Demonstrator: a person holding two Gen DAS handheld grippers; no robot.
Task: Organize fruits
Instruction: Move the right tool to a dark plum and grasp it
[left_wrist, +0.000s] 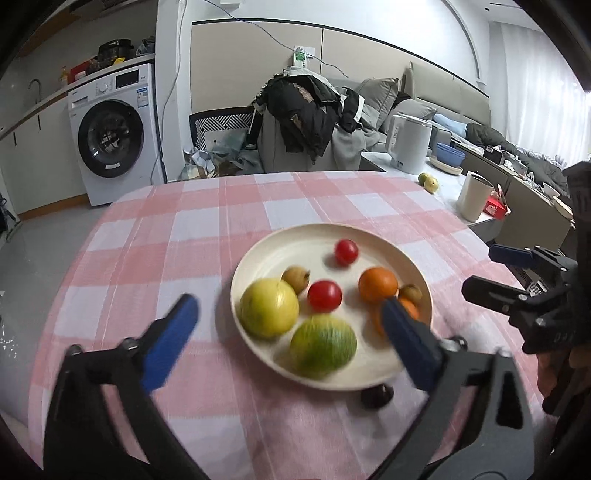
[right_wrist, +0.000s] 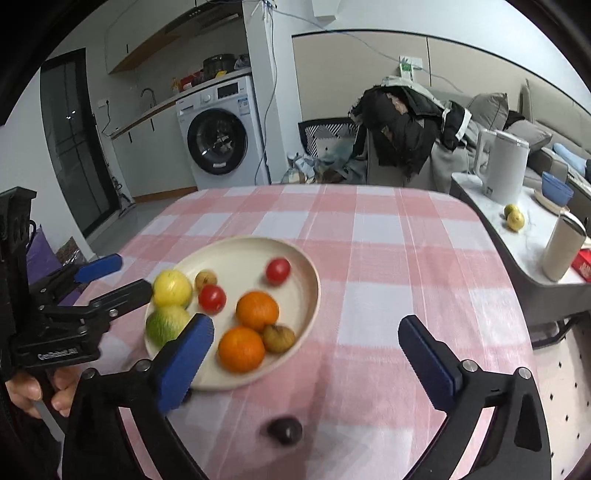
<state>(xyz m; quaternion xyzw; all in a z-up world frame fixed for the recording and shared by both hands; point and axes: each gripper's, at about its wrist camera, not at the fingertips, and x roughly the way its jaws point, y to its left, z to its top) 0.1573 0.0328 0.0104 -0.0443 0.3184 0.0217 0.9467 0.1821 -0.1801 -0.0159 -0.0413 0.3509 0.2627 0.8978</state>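
- Plate (right_wrist: 295, 254): cream, round, shallow-rimmed, on the pink-and-white checked tablecloth (right_wrist: 388, 258). It serves as the collecting place for the fruit, judging by the task.
- Contents, near side: green citrus (left_wrist: 323, 345), yellow citrus (left_wrist: 269, 308), and two oranges (right_wrist: 257, 311) (right_wrist: 241, 349) that touch one another.
- Contents, middle and far side: two red tomatoes (left_wrist: 324, 295) (left_wrist: 346, 252), apart from each other; two small brownish fruits (left_wrist: 295, 277) (right_wrist: 279, 338), the second lying against the oranges by the rim.
- Stray item: one small dark fruit (right_wrist: 285, 430), off the plate on the cloth just beside the plate's near edge. Too blurred to name its kind. Probably the one piece left to be gathered.
- Left gripper (left_wrist: 291, 332): blue pads spread wide, nothing between them. It hangs over the near half of the plate, with the green citrus in line between the fingers.
- Right gripper (right_wrist: 306, 356): likewise fully spread and holding nothing. Its left pad overlaps the plate's near rim in view; the dark fruit lies below the gap between the fingers, so this gripper seems the better placed to take it.
- Side counter (right_wrist: 517, 240), to the right of the table: white kettle (right_wrist: 504, 166), pale cup (right_wrist: 563, 247), blue bowl (right_wrist: 557, 188), and two yellow-green fruits (right_wrist: 514, 218) touching each other, well apart from the plate. Whether they belong to the task cannot be told.
- Risk noted: the round fruits lie loose and may roll if the plate is knocked.
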